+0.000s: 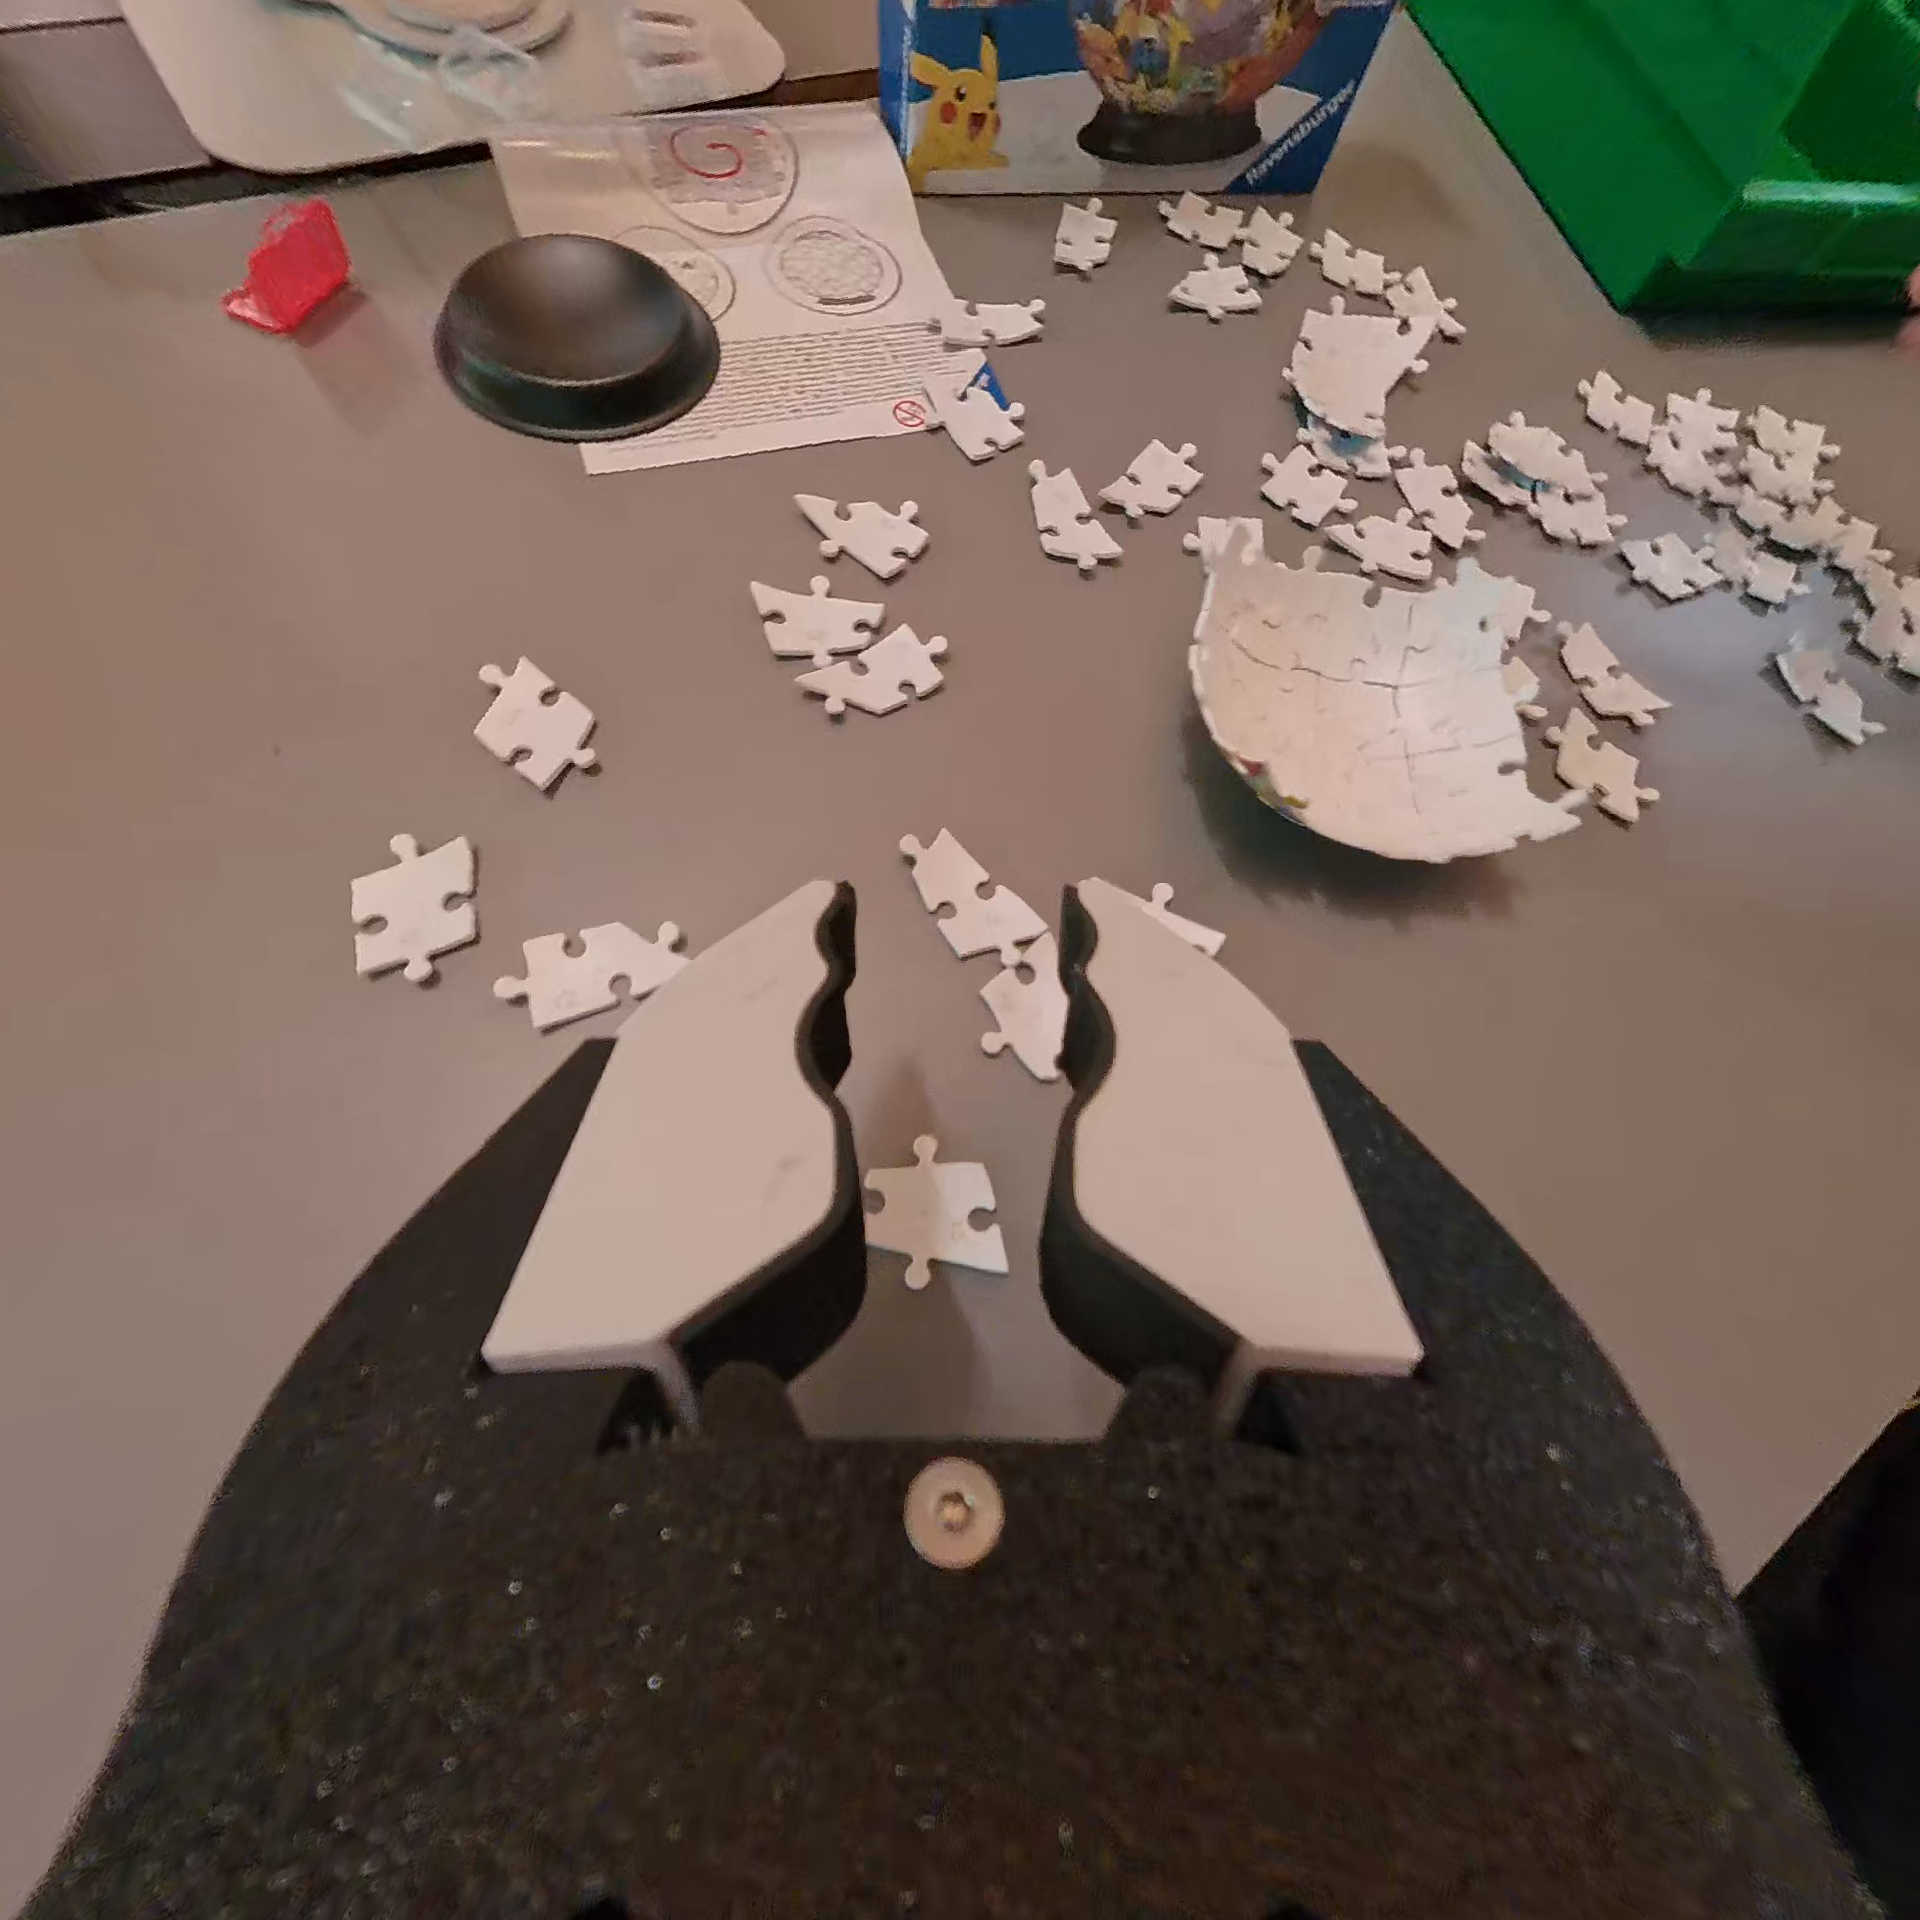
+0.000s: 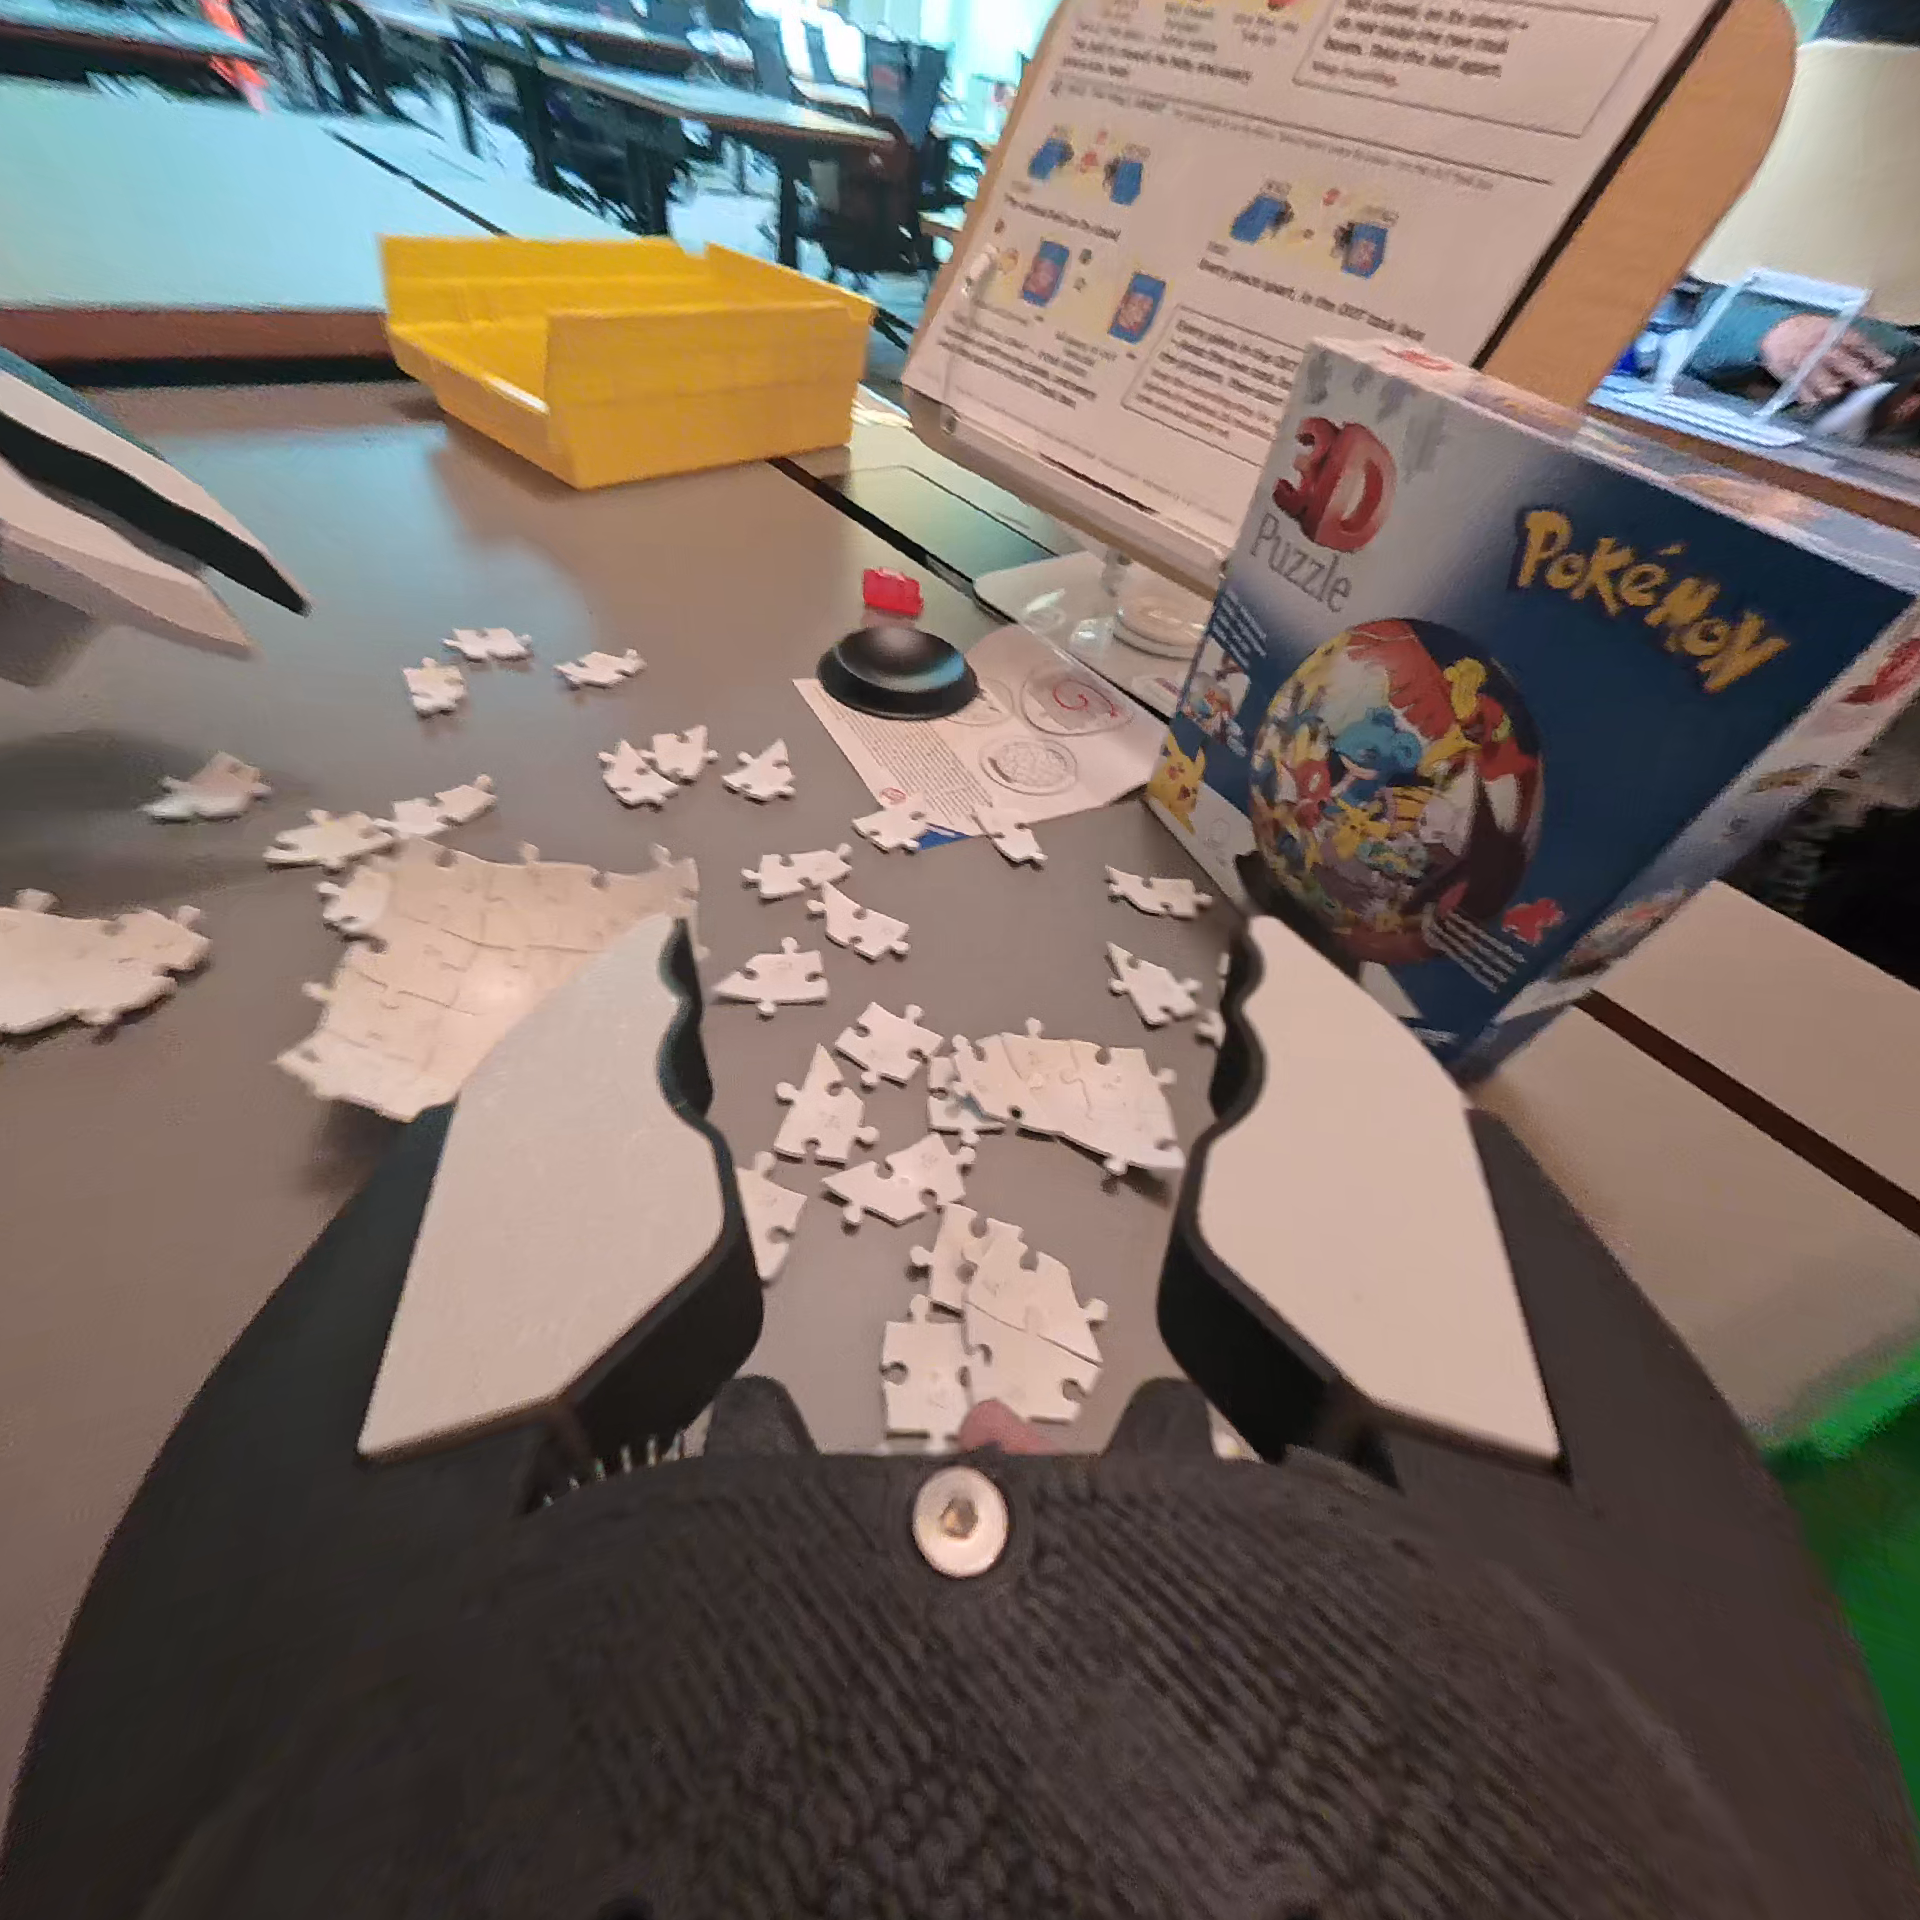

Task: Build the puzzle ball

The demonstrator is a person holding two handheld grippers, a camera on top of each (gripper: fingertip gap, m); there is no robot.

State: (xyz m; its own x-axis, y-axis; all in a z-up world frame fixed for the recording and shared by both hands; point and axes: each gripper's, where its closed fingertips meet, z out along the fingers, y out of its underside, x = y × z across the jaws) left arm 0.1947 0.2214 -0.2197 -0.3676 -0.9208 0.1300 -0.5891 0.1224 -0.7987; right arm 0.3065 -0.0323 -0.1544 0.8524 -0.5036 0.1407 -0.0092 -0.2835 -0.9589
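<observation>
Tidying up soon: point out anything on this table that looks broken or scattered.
The white puzzle shell lies tilted with a jagged, incomplete rim. Loose puzzle pieces lie scattered face-down over the grey table.

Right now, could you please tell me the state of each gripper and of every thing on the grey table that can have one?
Left gripper: open, holding nothing, above loose pieces.
Right gripper: wide open, holding nothing.
White curved puzzle shell: partly assembled, hollow side up.
Loose white puzzle pieces: scattered, blank side up.
Black round stand: bare, on the paper sheet's corner.
Blue puzzle box: standing upright.
Yellow plastic bin: contents cannot be told.
</observation>
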